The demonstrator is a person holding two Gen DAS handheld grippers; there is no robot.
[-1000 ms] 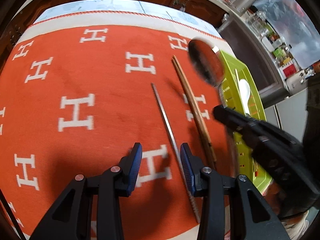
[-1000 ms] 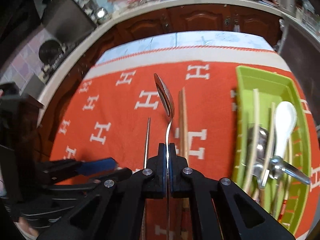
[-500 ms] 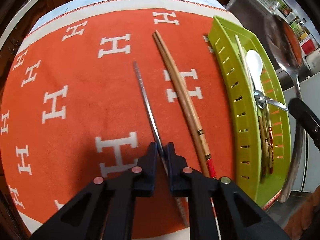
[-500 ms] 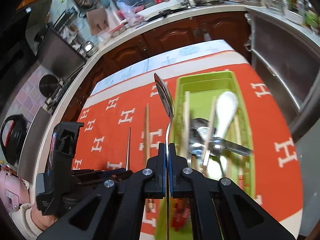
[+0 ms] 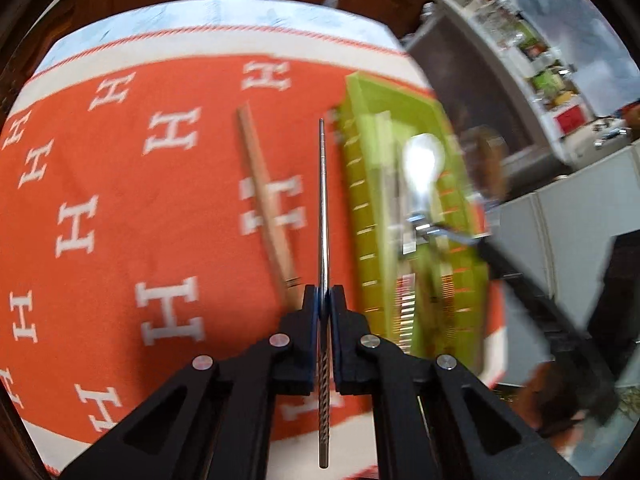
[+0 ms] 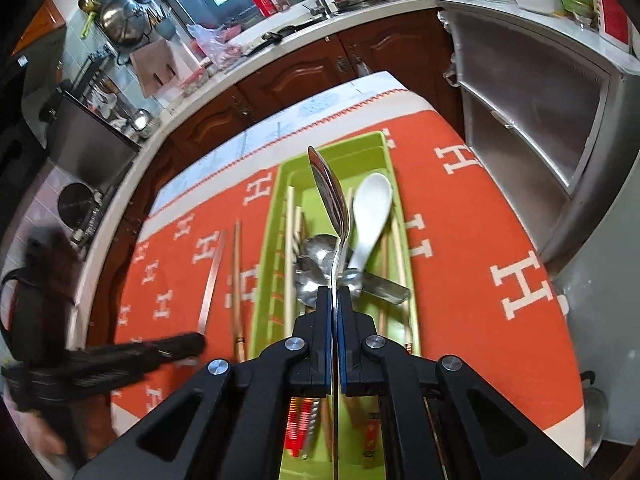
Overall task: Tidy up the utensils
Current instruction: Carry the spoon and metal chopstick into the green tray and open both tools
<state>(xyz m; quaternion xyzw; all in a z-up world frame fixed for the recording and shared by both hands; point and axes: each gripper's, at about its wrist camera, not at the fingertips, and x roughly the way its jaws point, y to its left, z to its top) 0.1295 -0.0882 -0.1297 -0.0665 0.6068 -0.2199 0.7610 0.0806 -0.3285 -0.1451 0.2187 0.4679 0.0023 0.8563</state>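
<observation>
My left gripper [image 5: 324, 298] is shut on a metal chopstick [image 5: 322, 200] and holds it above the orange cloth [image 5: 120, 200], pointing toward the green tray [image 5: 362, 208]. A wooden chopstick pair [image 5: 266, 208] lies on the cloth to its left. My right gripper [image 6: 335, 300] is shut on a steel spoon [image 6: 330, 196] and holds it over the green tray [image 6: 280, 184], which holds a white spoon [image 6: 370, 216], metal spoons and chopsticks. The left gripper [image 6: 188, 346] and its chopstick [image 6: 212, 280] show blurred at left in the right wrist view.
The table edge runs near the tray's right side, with a steel cabinet [image 6: 520, 92] beyond. Wooden cabinets [image 6: 304, 72] and a cluttered counter stand behind the table. The wooden chopsticks [image 6: 237, 280] lie left of the tray.
My left gripper closed on the metal chopstick and lifted it toward the tray. My right gripper carried the steel spoon from over the cloth to above the tray.
</observation>
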